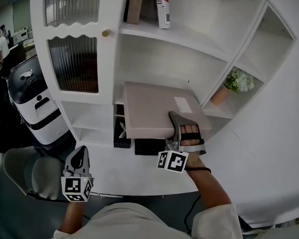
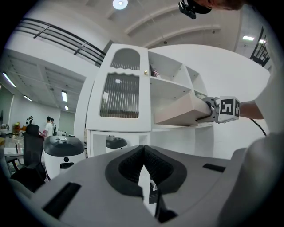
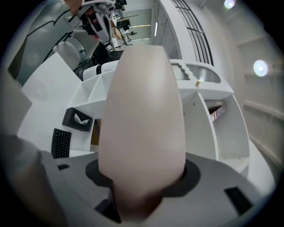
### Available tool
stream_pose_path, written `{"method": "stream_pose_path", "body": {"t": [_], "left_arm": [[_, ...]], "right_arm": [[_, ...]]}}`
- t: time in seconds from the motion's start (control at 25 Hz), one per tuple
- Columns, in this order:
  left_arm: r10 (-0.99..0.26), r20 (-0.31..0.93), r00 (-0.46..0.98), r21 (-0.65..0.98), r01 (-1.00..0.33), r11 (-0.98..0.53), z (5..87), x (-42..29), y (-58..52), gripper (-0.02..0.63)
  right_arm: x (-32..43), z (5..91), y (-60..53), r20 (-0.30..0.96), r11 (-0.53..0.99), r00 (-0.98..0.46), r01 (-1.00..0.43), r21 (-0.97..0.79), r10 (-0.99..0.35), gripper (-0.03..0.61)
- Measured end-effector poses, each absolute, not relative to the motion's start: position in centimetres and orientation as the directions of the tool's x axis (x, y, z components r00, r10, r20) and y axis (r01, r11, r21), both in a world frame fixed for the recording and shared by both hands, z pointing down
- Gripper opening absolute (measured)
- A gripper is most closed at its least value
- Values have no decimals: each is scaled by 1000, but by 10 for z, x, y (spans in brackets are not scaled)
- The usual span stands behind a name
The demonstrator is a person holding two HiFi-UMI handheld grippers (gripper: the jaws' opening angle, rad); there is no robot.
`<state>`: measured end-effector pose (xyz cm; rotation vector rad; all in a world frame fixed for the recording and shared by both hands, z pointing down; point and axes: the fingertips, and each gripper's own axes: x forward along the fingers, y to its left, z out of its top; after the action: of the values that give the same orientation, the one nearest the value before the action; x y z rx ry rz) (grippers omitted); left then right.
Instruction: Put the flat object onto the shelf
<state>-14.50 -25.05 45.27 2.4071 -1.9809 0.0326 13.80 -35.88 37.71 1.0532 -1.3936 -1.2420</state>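
Flat box going level into the middle shelf bay.

Head view: at centre frame my right gripper (image 1: pixel 180 130) clamps the near edge of the flat box (image 1: pixel 155 109), kept level so it slides into the shelf bay (image 1: pixel 157 62). Books (image 1: pixel 163 10) stand in the bay above, and a potted plant (image 1: pixel 237 82) sits in the right cubby. Left gripper view: my left gripper (image 2: pixel 144 166) is closed and empty. Right gripper view: the box fills the jaws.

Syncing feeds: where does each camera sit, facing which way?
Head view: on the person's head, facing down at the white shelf unit; left gripper, right gripper, forearms show.
Left gripper view: on left gripper, along its shut fingers toward that unit.
Right gripper view: on right gripper, along the flat beige box it clamps.
Shared: head and left gripper views both show that box.
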Motion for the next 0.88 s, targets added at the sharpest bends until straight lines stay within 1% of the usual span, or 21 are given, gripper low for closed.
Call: {"method": "stream_pose_path", "body": {"t": [0.2, 0.48, 0.88], "left_arm": [[-983, 42, 178, 2, -984, -178, 455, -148, -251, 2], [-985, 51, 167, 2, -986, -167, 457, -151, -255, 2], [-986, 60, 154, 5, -988, -154, 462, -154, -257, 2]], "right_arm": [[138, 394, -376, 111, 102, -146, 64, 993, -983, 273], [129, 410, -394, 117, 104, -135, 96, 990, -984, 298], [121, 426, -417, 178, 165, -150, 92, 982, -973, 345]]}}
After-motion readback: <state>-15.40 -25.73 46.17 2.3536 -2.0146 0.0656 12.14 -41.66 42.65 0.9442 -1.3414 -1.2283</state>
